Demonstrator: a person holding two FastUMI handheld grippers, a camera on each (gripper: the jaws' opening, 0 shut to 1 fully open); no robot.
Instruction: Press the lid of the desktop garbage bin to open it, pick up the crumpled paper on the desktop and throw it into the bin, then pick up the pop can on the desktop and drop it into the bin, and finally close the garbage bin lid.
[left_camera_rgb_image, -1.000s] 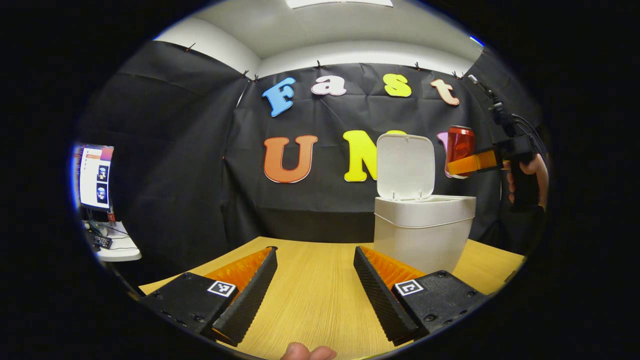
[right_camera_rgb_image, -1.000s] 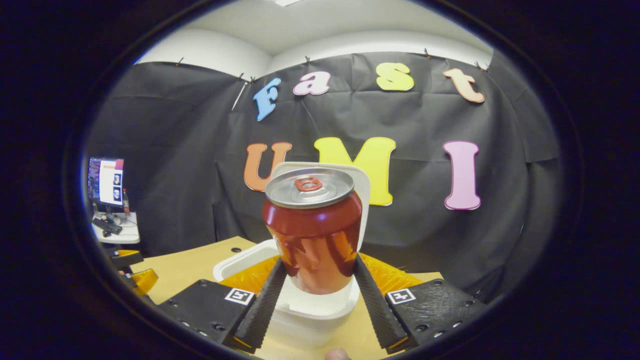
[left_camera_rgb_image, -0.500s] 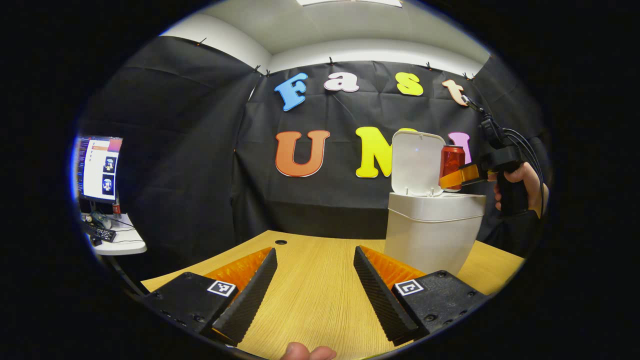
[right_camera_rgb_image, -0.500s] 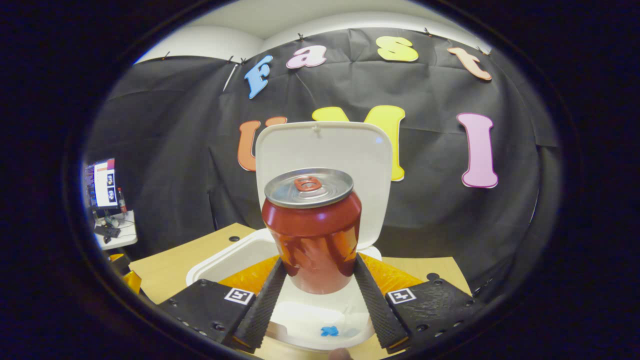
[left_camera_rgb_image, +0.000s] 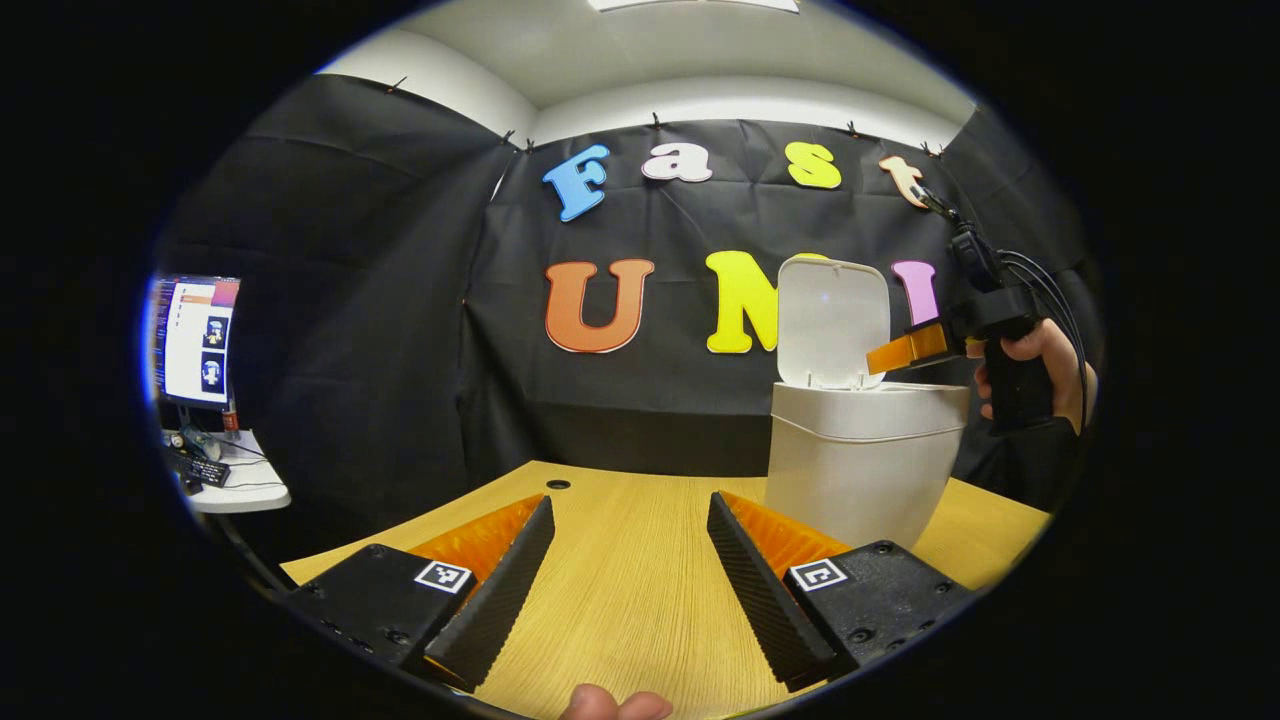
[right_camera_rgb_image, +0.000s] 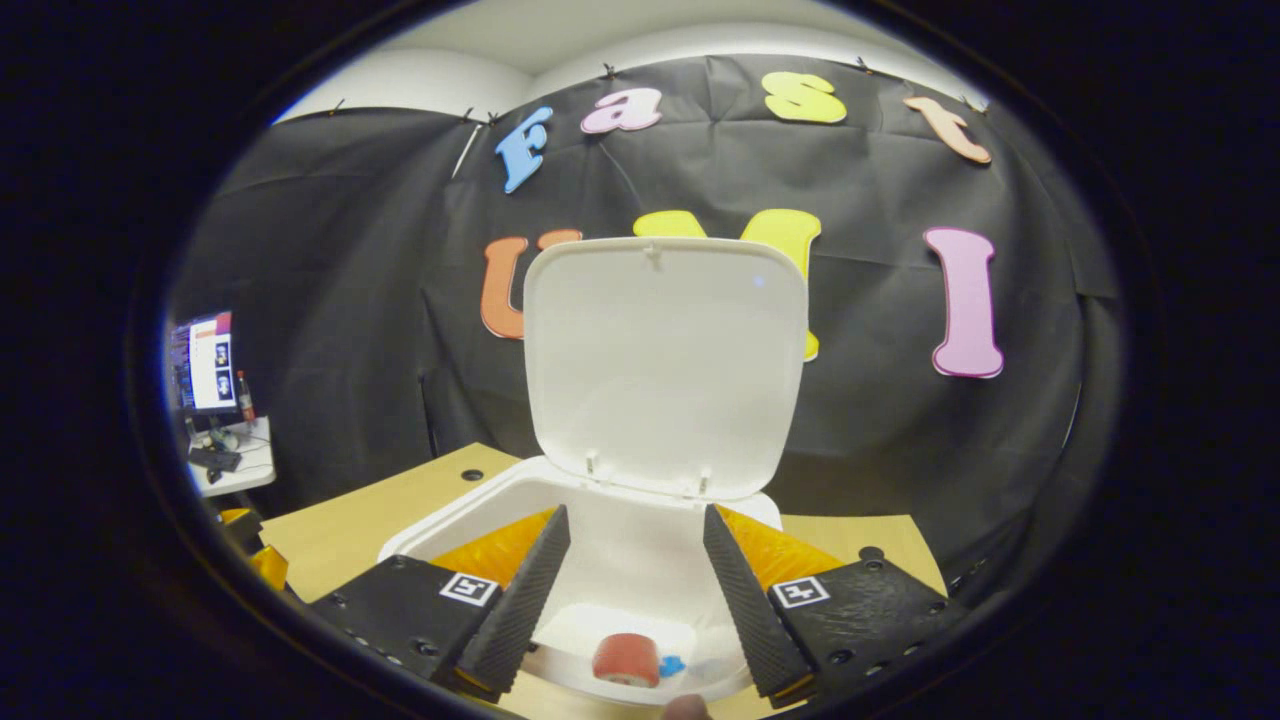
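- Bin (left_camera_rgb_image: 855, 470) stands on the tabletop (left_camera_rgb_image: 630, 590) in the left gripper view, lid (left_camera_rgb_image: 832, 320) upright; left hand-held gripper (left_camera_rgb_image: 630, 575) spread apart, empty
- Right gripper view: right hand-held gripper (right_camera_rgb_image: 635, 590) apart above the bin's mouth; pop can (right_camera_rgb_image: 626, 660) lies inside

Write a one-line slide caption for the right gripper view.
Open right gripper above the open bin, red can inside, lid upright.

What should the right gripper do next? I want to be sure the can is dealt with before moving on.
Probably lift clear, then push the lid down. The pop can lies inside the bin, the right gripper hangs over the opening with jaws apart and empty, and the lid stands upright. Closing it looks like the one step left.
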